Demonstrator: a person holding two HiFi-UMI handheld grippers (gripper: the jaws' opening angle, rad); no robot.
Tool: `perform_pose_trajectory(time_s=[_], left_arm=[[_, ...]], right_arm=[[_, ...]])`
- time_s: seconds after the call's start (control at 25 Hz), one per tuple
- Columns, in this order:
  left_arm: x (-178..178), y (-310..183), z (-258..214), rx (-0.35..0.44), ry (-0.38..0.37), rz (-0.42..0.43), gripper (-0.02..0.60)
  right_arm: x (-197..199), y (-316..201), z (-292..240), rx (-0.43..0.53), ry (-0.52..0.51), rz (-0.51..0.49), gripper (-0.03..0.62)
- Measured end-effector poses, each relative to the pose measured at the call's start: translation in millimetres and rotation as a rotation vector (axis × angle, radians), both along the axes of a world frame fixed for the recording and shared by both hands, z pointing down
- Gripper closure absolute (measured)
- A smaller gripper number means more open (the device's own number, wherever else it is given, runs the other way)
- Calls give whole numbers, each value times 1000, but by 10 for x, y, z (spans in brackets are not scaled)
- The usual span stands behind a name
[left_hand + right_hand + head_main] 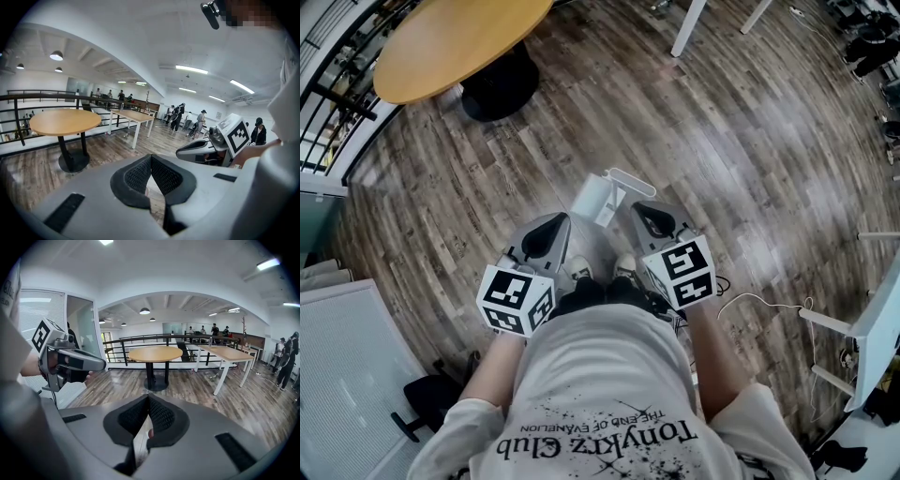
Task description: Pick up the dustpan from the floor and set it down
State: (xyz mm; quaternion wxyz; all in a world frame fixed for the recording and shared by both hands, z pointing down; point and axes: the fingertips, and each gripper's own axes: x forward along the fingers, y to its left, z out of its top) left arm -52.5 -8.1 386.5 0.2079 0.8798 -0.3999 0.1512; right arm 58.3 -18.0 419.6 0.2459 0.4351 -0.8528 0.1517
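Observation:
A white dustpan (593,199) with a pale bar handle (630,180) shows in the head view on the wood floor, just beyond both gripper tips. I cannot tell whether either tip touches it, and neither gripper view shows it. My left gripper (559,221) points at its left side. The pads (140,176) meet at the tip, and the left gripper (151,158) has nothing between them. My right gripper (639,208) points at the dustpan's right side. The right gripper (148,398) is shut too, with only floor showing behind the pads. Each gripper view shows the other gripper level alongside.
A round wooden table (455,42) on a black base (499,84) stands at the far left by a black railing (328,103). White table legs (686,28) are at the back. A white panel (347,356) lies at left, white furniture (872,328) and a thin cable (759,300) at right.

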Motion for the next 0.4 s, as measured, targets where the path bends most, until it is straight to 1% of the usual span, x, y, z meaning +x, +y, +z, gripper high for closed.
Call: perform_pose_trajectory(time_s=[0.4], left_arm=[[-52, 35, -14, -2, -4, -1, 558]], right_arm=[[-46, 33, 9, -8, 2, -3, 569]])
